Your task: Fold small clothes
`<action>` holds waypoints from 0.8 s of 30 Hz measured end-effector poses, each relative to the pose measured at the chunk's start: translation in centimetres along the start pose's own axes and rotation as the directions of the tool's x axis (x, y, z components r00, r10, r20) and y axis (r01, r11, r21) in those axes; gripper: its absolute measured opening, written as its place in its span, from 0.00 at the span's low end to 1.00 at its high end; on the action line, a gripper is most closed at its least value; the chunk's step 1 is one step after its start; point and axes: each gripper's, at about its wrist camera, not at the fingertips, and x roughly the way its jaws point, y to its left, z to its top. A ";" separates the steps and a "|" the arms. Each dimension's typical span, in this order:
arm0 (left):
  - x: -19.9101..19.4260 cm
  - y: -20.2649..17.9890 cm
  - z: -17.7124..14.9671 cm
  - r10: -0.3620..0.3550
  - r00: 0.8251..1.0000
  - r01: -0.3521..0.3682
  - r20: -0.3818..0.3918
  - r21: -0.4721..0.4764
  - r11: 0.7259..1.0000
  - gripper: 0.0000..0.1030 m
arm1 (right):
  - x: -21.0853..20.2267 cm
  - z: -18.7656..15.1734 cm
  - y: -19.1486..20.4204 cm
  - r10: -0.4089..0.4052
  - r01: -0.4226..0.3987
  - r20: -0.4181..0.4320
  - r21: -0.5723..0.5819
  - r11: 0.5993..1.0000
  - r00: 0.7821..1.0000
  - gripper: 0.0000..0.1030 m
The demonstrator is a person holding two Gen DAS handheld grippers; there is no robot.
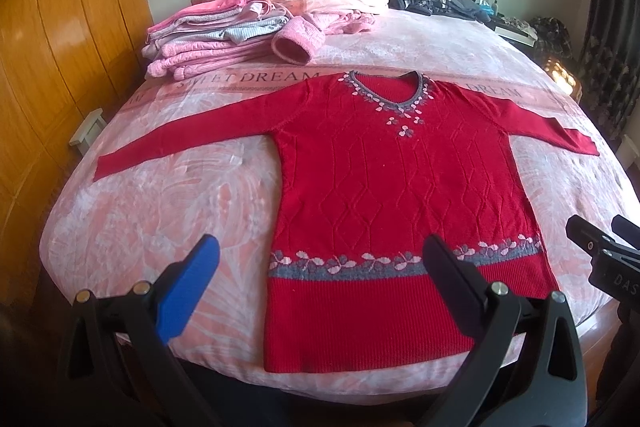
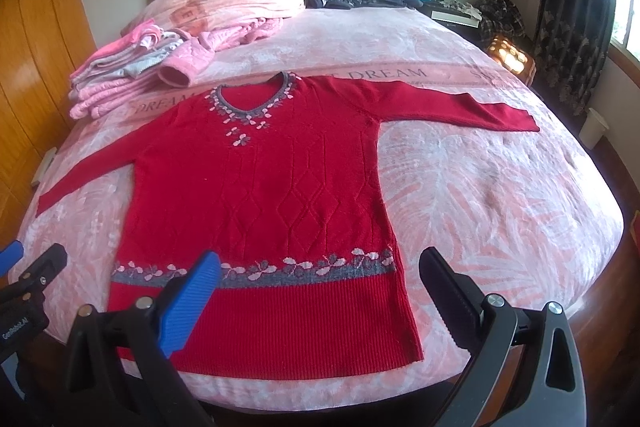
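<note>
Ahead: red knitted long-sleeved sweater (image 1: 400,187) flat on pink bedspread (image 1: 160,211), collar away, hem nearest. Left gripper (image 1: 320,267) over hem, right gripper (image 2: 320,275) at hem's right corner; both wide open, empty.

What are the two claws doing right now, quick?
Left claw: open, holding nothing, above the hem of the red sweater.
Right claw: open, holding nothing, above the sweater's hem too.
</note>
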 end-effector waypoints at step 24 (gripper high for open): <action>6.9 -1.3 1.9 -0.109 0.991 0.104 -0.076 -0.071 0.992 0.97 | 7.7 3.1 -6.3 0.127 -0.117 -0.089 0.104 0.988 0.988 0.96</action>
